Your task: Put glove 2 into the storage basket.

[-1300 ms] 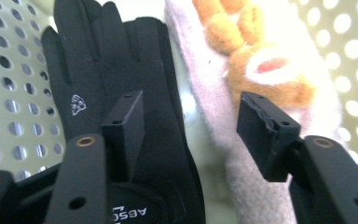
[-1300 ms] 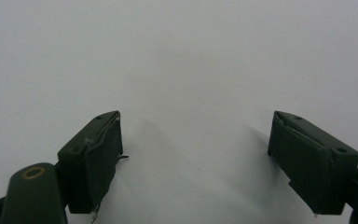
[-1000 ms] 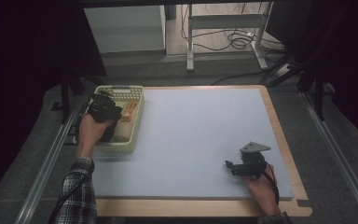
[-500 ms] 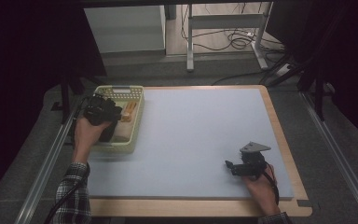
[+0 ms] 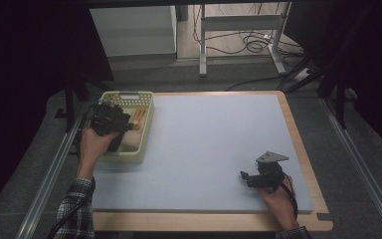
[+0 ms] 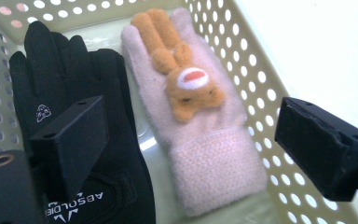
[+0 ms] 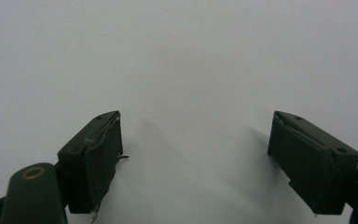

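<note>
A pale yellow perforated basket [image 5: 146,99] stands at the blue mat's left edge. In it lie a pink knitted glove [image 6: 205,149] with an orange bunny on it and, beside it, a black glove [image 6: 70,79]. My left gripper [image 5: 110,119] hovers over the basket. Its jaws have just been opening and now stand wide apart [image 6: 191,126], with the pink glove lying below them, untouched by the pads. My right gripper [image 5: 248,178] rests on the mat at the near right, open [image 7: 196,140], with bare mat between its jaws.
The blue mat [image 5: 219,139] covers a wood-edged table [image 5: 298,149]. The basket's walls [image 6: 261,84] close in around the left gripper. Metal rails run along both sides of the table, and a desk frame with cables stands beyond it.
The left hand has shifted slightly over the basket's left side. The right gripper has stayed where it was.
</note>
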The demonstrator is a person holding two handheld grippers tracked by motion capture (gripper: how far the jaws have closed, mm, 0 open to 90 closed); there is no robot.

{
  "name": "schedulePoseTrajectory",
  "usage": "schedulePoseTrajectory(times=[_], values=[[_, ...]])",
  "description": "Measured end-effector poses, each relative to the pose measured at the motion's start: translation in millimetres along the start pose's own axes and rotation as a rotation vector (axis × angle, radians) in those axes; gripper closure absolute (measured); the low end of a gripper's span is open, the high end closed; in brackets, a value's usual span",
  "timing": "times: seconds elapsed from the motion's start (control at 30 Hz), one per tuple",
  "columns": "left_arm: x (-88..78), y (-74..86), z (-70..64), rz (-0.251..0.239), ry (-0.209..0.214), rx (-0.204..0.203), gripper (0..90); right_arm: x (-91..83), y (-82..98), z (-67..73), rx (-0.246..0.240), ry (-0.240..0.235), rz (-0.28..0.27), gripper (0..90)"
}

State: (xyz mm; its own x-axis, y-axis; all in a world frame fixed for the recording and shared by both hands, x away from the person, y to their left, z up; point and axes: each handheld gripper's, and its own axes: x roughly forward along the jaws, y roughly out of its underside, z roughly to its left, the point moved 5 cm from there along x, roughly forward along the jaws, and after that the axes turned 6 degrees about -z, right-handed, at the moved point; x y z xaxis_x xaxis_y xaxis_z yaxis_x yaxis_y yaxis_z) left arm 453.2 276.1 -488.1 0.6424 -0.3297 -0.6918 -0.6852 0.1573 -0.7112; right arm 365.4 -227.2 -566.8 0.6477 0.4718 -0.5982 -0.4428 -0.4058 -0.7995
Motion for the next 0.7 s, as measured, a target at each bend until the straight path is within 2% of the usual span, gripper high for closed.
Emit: schedulePoseTrajectory(times=[0.17, 0.7], values=[[-4.3, 0.4, -5.8, -0.02, 0.028, 0.002, 6.3, 0.0, 0.0, 0.0, 0.0, 0.0, 0.0, 17.4], [-15.8, -1.9, -51.0, -0.068, 0.106, 0.118, 3.2, -0.1, 0.0, 0.0, -0.001, 0.0, 0.001, 17.4]])
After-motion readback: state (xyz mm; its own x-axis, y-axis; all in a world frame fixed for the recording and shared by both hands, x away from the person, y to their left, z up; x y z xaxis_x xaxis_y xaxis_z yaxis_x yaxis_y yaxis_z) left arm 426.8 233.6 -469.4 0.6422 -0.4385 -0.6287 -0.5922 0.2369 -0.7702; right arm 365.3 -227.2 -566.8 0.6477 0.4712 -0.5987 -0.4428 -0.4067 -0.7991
